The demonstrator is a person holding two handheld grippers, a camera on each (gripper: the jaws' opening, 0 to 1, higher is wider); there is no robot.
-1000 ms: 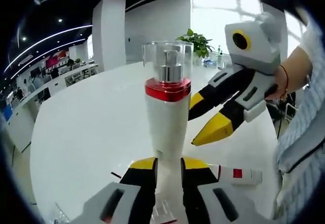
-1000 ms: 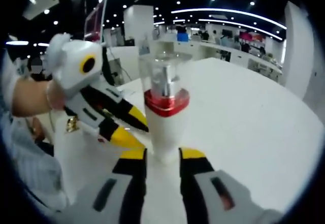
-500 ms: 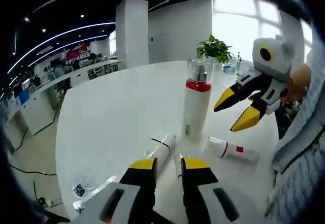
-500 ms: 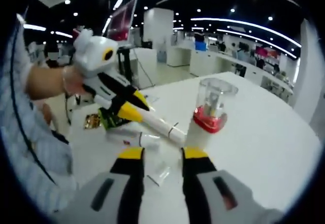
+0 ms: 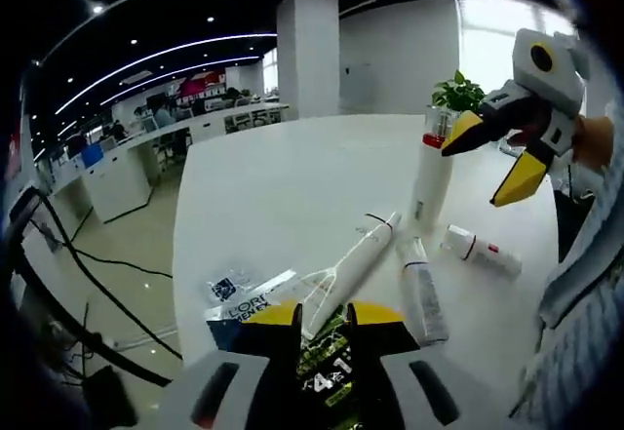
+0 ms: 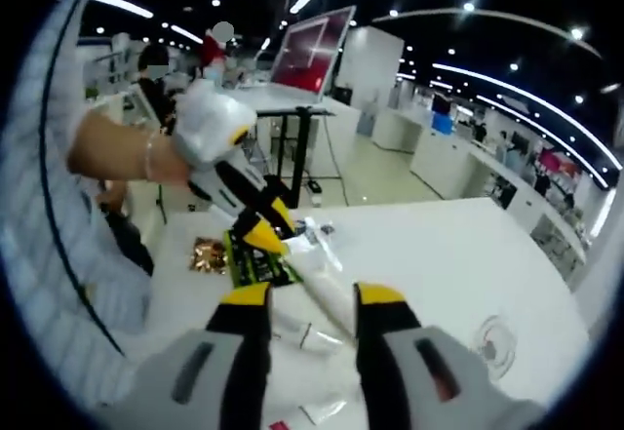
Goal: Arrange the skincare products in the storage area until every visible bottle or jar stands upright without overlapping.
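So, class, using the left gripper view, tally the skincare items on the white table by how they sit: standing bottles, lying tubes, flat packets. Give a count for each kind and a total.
Standing bottles: 1, the red-collared pump bottle
Lying tubes: 3, the long tube, the middle tube, the short tube
Flat packets: 2, the L'Oreal sachet, the green packet
Total: 6

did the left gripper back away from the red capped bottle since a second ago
Yes. The left gripper has pulled back from the standing red-capped bottle, which now stands far off on the white table, beyond the lying tubes.
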